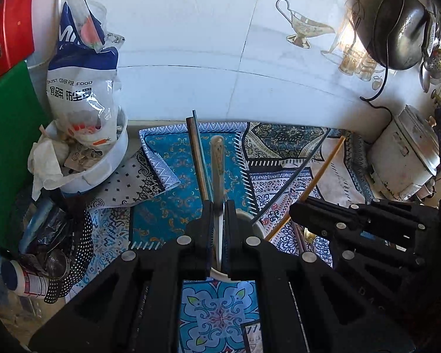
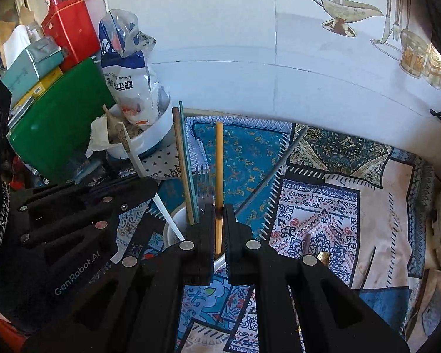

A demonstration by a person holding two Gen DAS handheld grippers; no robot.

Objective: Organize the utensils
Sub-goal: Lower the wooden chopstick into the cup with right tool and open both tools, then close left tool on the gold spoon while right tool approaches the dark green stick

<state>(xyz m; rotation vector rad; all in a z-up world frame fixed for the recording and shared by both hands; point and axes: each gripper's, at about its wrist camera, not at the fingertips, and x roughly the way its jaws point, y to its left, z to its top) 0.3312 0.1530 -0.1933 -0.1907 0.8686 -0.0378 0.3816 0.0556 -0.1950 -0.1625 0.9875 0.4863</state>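
The crumpled blue-and-white plastic bag (image 1: 82, 82) in the white bowl reads "DUST COVER FOR FOOD"; your left gripper's (image 1: 219, 206) body carries "GenRobot.AI". That gripper is clamped on a slim white-handled utensil (image 1: 217, 170), upright over the round white holder cup (image 2: 176, 229). Your right gripper (image 2: 219, 209) pinches a yellow wooden chopstick (image 2: 219, 158), also standing in the cup. Just beside it rise a brown and a teal chopstick (image 2: 182, 158) and a grey fork (image 2: 204, 182). A grey chopstick (image 2: 275, 170) leans away right over the patterned blue cloth (image 2: 250, 153).
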